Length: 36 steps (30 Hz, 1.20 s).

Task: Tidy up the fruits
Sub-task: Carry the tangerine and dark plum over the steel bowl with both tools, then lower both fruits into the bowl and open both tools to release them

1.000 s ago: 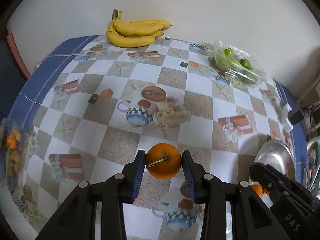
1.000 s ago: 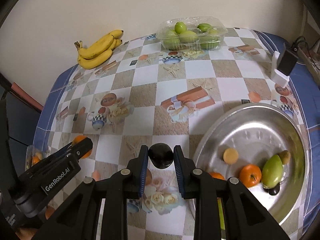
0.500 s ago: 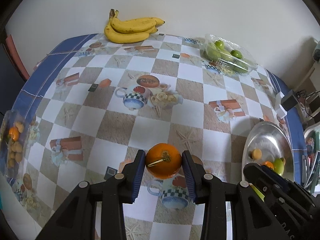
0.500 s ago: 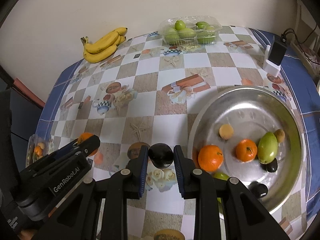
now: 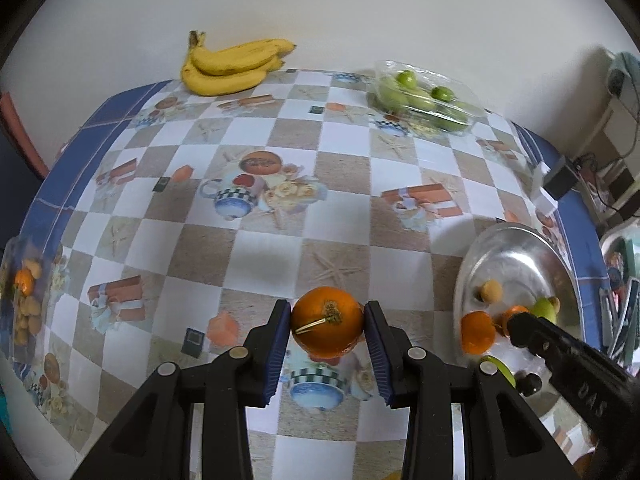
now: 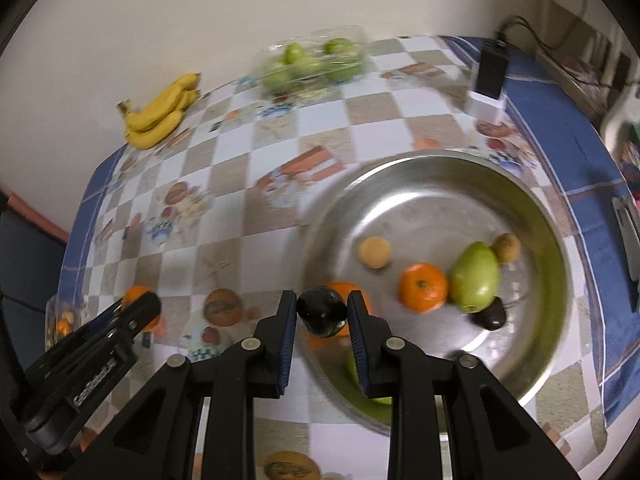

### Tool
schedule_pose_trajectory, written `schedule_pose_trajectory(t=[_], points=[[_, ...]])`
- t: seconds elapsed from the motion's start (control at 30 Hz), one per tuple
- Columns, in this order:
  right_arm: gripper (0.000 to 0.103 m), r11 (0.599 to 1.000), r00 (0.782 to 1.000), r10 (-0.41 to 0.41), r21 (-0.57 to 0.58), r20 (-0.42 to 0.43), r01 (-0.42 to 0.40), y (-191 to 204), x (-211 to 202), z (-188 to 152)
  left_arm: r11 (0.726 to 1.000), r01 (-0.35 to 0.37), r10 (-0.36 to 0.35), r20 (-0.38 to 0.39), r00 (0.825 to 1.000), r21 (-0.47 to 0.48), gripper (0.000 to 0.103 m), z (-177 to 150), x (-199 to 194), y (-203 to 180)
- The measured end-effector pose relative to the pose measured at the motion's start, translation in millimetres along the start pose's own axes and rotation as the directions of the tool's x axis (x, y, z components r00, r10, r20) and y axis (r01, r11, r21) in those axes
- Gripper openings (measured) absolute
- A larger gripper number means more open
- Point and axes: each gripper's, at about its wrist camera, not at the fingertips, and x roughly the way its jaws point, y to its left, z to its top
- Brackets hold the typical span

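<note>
**Both grippers are carrying fruit toward the metal bowl**

Since the earlier frames both of my grippers are shifting to the right over the counter [image 5: 256, 264]: in the right wrist view the metal bowl [image 6: 532, 208] is now filling much more of the picture, and in the left wrist view it is showing more of its inside than before.

I am holding an orange [image 5: 327, 327] in the left gripper [image 5: 326, 330]. Its jaws are partly closed and the blue pads are pressing on both sides of the fruit, with the stem end turned to the camera. The orange is hanging above the checked cloth, to the left of the bowl.

The right gripper [image 6: 322, 312] is clamping a dark avocado [image 6: 322, 311]. Its jaws are almost fully closed on it, and the avocado is hovering over the near left rim of the bowl.

Inside the bowl I am seeing a tangerine [image 6: 423, 286] touching a green mango [image 6: 475, 276], a second orange [image 6: 350, 292] partly hidden behind the avocado, a small pale round fruit [image 6: 374, 252], a brown kiwi [image 6: 506, 247] and another dark fruit [image 6: 490, 316] under the mango.

At the far edge of the counter a bunch of bananas [image 5: 230, 66] is lying near the wall, and a clear plastic box of green fruits [image 5: 424, 98] is standing well apart to the right of them.
</note>
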Motion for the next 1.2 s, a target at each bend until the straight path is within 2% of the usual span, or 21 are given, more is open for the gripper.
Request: schedule_pose_trajectory(t=[0.4, 0.67, 0.8, 0.97, 1.2], points=[[0.027, 0.986, 0.997, -0.079, 0.148, 0.006, 0.077, -62, -6, 7, 0.987, 0.07, -0.072, 0.009, 0.997, 0.145, 0.04, -9, -7, -52], [0.028, 0.972, 0.996, -0.089, 0.219, 0.008, 0.085, -90, -10, 6, 0.954, 0.136, -0.14, -0.004, 0.99, 0.267, 0.04, -23, -7, -99], [0.028, 0.963, 0.995, -0.1, 0.252, 0.01, 0.095, -104, -12, 6, 0.938, 0.143, -0.151, 0.001, 0.989, 0.317, 0.04, -29, -7, -119], [0.028, 0.957, 0.994, -0.111, 0.27, 0.008, 0.105, -115, -11, 6, 0.924, 0.171, -0.173, -0.025, 0.985, 0.341, 0.04, -34, 1, -134], [0.028, 0.956, 0.992, -0.121, 0.272, 0.016, 0.112, -119, -8, 6, 0.917, 0.166, -0.17, -0.021, 0.985, 0.363, 0.04, -37, 13, -144]])
